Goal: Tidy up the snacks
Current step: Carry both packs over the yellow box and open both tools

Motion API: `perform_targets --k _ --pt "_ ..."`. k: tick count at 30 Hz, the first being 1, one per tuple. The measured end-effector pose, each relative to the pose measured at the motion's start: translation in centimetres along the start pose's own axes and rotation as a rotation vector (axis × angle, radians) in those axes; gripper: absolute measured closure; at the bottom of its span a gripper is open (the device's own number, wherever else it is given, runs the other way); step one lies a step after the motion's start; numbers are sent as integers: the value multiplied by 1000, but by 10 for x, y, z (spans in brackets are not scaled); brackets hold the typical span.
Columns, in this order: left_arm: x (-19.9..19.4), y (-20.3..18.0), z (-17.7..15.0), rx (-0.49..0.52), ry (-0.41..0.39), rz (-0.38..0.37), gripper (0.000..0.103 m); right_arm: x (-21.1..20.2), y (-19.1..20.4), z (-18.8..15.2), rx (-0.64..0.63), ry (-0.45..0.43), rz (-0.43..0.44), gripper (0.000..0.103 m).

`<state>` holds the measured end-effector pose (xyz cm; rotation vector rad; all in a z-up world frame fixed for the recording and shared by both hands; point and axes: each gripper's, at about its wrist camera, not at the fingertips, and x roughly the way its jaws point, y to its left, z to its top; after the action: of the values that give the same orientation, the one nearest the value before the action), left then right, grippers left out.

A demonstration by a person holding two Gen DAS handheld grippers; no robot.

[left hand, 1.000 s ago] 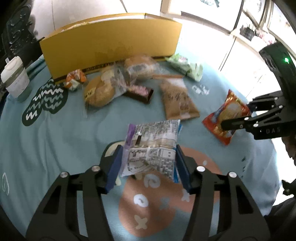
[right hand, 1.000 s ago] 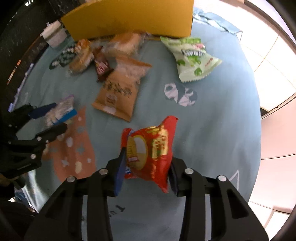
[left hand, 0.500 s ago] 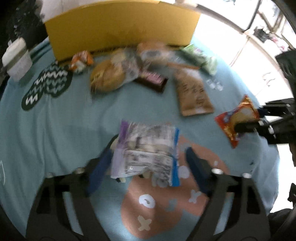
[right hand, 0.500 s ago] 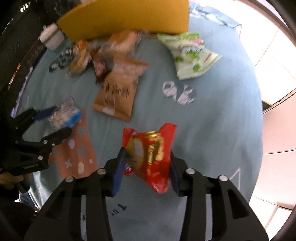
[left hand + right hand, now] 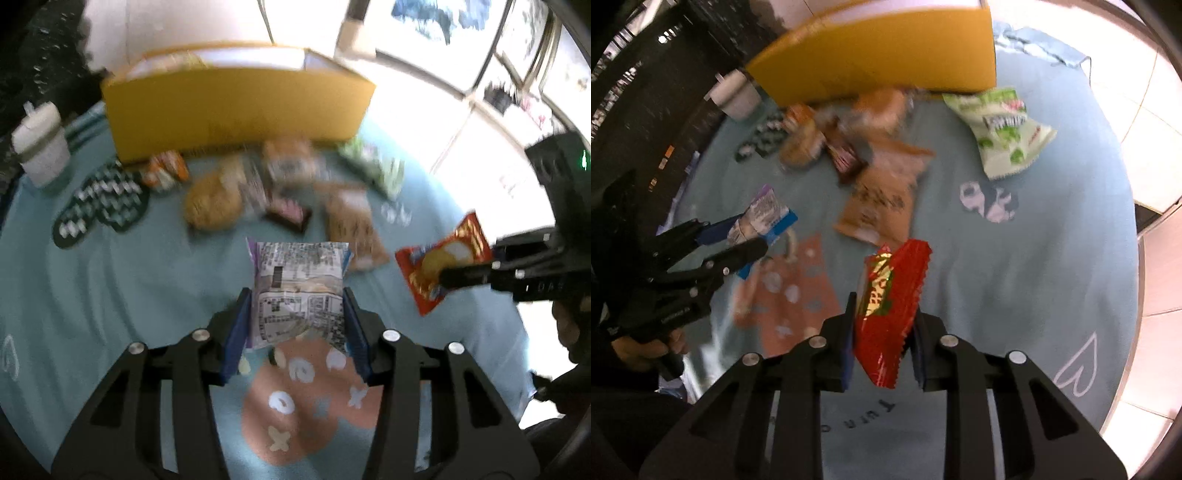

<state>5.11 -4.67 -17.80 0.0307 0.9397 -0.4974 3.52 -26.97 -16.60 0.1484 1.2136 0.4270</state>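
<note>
My left gripper (image 5: 295,317) is shut on a white and purple snack packet (image 5: 299,291) and holds it above the blue tablecloth. My right gripper (image 5: 884,328) is shut on a red snack bag (image 5: 892,306), also lifted. Each shows in the other view: the red bag (image 5: 443,258) at right, the white packet (image 5: 759,218) at left. A yellow cardboard box (image 5: 236,110) stands open at the back. Loose snacks lie before it: a brown packet (image 5: 351,225), a green bag (image 5: 1001,125), a round bread (image 5: 214,203), a dark bar (image 5: 288,214) and an orange packet (image 5: 166,171).
A white lidded cup (image 5: 40,147) stands left of the box. The blue tablecloth (image 5: 1034,277) has a dark zigzag patch (image 5: 103,206) and an orange patch (image 5: 306,398). The table's right edge drops to a tiled floor (image 5: 1156,155).
Both grippers have lifted and moved forward with their packets. The red bag has turned edge-on in the right gripper. The left jaws opened briefly, then closed on the white packet again.
</note>
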Motion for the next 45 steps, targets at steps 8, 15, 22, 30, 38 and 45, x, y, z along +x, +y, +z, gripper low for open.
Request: perform_targets --k 8,15,22,30,38,45 --pt "-46 4 38 -23 -146 0 55 -52 11 26 -10 -131 42 78" --pt "-73 9 102 -47 -278 35 55 -108 22 95 -40 -293 49 78" --pt "-93 17 194 -26 -384 96 54 -158 34 177 -103 -423 20 78" --pt "-79 28 288 4 -403 178 25 -154 42 269 -106 -501 -90 66" --pt "-46 72 280 -66 -326 264 2 -115 13 272 -41 -435 -184 43" --pt "-42 92 225 -112 -285 266 2 -95 -5 236 -20 -370 -214 43"
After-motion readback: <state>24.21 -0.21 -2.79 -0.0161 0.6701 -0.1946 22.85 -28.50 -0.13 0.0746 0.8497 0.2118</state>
